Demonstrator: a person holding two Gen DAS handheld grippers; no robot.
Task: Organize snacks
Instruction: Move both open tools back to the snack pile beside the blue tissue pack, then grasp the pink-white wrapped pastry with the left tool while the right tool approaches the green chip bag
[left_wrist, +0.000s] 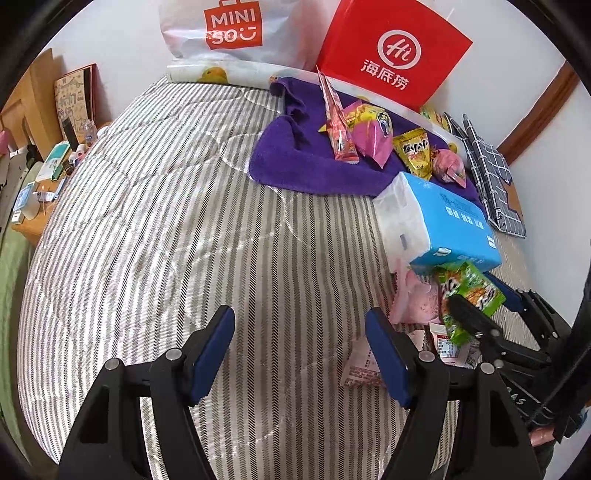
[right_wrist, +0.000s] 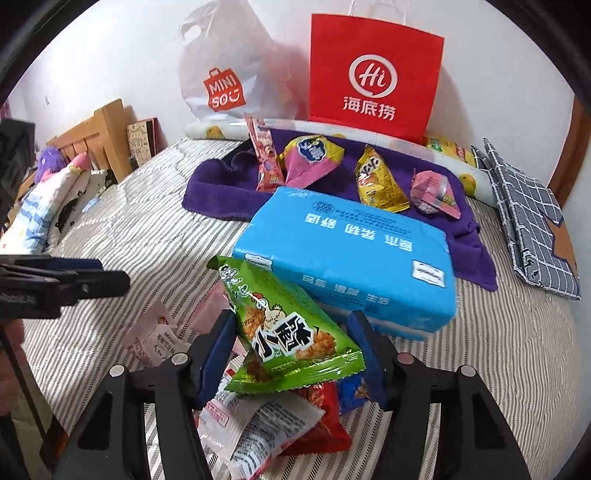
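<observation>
On the striped bed (right_wrist: 122, 229), the right hand-held gripper (right_wrist: 291, 354) pinches a green snack packet (right_wrist: 291, 339), tissue pack (right_wrist: 351, 258) at twelve o'clock; the left hand-held gripper (left_wrist: 299, 354) gapes empty.

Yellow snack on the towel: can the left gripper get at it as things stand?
Probably yes. The left gripper is open and empty; the yellow snack lies uncovered on the towel. The tissue pack sits just before it, so come in over the towel.

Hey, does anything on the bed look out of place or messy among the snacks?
Yes. A blue tissue pack lies among the snacks, its far edge overlapping the purple towel. It isn't a snack. Near it, loose packets sit heaped under the green snack bag.
</observation>
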